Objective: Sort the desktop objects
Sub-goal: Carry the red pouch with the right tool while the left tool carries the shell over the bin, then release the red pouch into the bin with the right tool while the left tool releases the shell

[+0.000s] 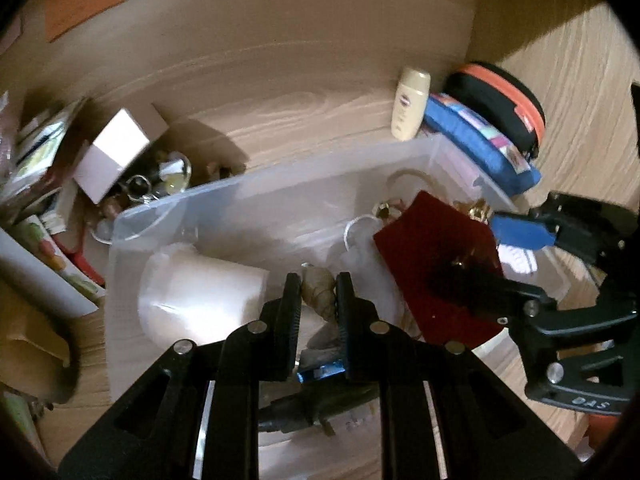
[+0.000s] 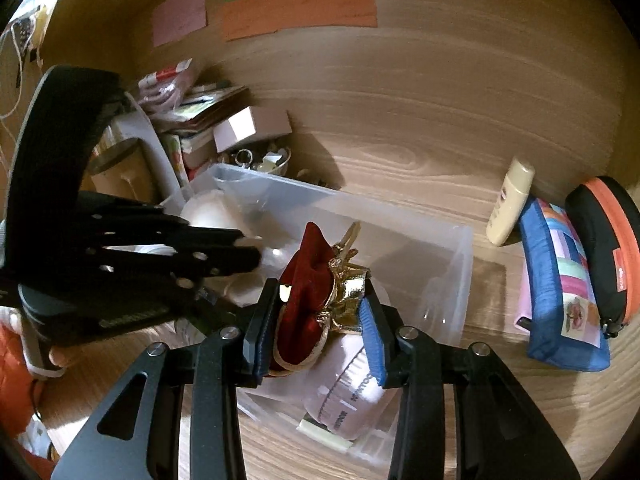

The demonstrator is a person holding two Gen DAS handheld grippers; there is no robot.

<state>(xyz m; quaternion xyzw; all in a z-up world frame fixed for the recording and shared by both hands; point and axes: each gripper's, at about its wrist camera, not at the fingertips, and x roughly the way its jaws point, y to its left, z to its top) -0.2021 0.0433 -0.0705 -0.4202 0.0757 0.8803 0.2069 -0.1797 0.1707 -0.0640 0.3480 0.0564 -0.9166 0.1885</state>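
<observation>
A clear plastic bin point(image 1: 224, 196) sits on the wooden desk and holds a white roll point(image 1: 200, 296) and other small items. My left gripper point(image 1: 318, 292) is over the bin, shut on a beige spiral shell point(image 1: 320, 294). My right gripper point(image 2: 320, 304) is shut on a dark red pouch with gold trim point(image 2: 308, 280), held over the bin point(image 2: 440, 264). The pouch point(image 1: 436, 264) and the right gripper point(image 1: 500, 256) also show in the left wrist view. The left gripper point(image 2: 248, 252) reaches into the bin from the left in the right wrist view.
A cream lotion bottle point(image 1: 410, 104), a blue patchwork pouch point(image 1: 480, 140) and a black-and-orange case point(image 1: 504, 100) lie right of the bin. A white box point(image 1: 116, 152), a bowl of trinkets point(image 1: 168, 180) and stacked books point(image 1: 36, 168) crowd the left. Sticky notes point(image 2: 296, 8) hang on the back wall.
</observation>
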